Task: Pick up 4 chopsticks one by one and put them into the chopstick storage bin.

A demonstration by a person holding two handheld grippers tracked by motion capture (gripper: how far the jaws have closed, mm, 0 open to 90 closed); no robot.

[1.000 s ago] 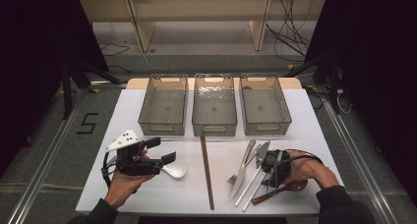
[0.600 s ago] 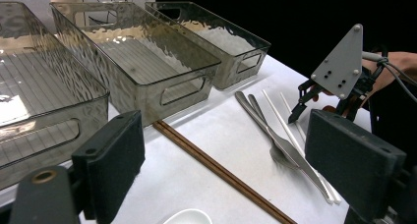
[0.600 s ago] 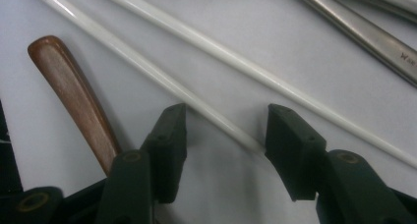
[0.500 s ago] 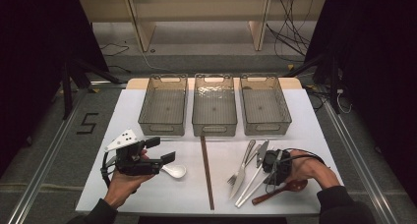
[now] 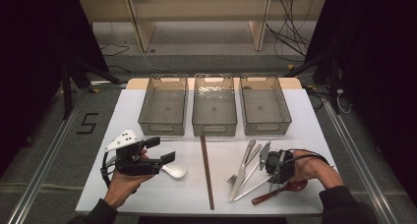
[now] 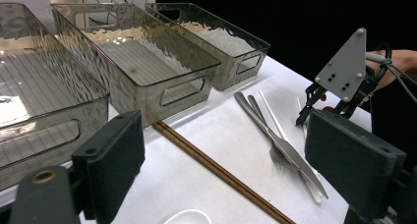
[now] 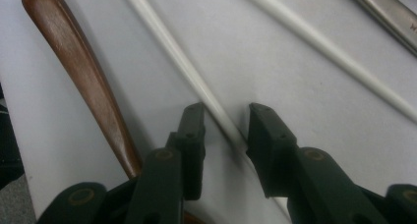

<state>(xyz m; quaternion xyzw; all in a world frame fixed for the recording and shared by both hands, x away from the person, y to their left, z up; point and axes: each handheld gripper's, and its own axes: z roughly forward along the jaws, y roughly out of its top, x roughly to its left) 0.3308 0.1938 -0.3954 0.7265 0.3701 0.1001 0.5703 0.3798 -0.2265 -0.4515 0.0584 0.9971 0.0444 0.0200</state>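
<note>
Change: right hand-held gripper [image 7: 223,118] has just been closing its jaws around a white chopstick [image 7: 167,47]; both hands sit where they were a second ago, and the cutlery lies as before.
Right hand-held gripper, state: jaws partly closed, a narrow gap left on each side of the stick; pads not yet pressing, nothing held. In the high view it sits at [image 5: 269,161], low over the table [image 5: 314,135].
Left hand-held gripper, state: jaws wide apart [image 5: 160,149], nothing between them, held just above the table beside a white spoon [image 5: 174,171].
Item: white chopstick, lying flat on the table at the right, between a brown wooden spoon [image 7: 83,69] and a second white chopstick [image 7: 324,47].
Neighbours: steel knife [image 6: 280,140] and fork [image 5: 237,171] just left of the white pair; brown chopsticks [image 5: 207,172] at mid-table; three clear bins [image 5: 214,106] behind, nothing in them.
Handling, judged: light, stiff, thin, smooth and round; likely to roll or slip out of the pads.
Grip point, judged: near mid-length or a little toward the thicker end, pads square across the stick, pinched firmly so that it does not pivot.
Risk, judged: catching the wooden spoon handle, which lies close beside the left jaw.
</note>
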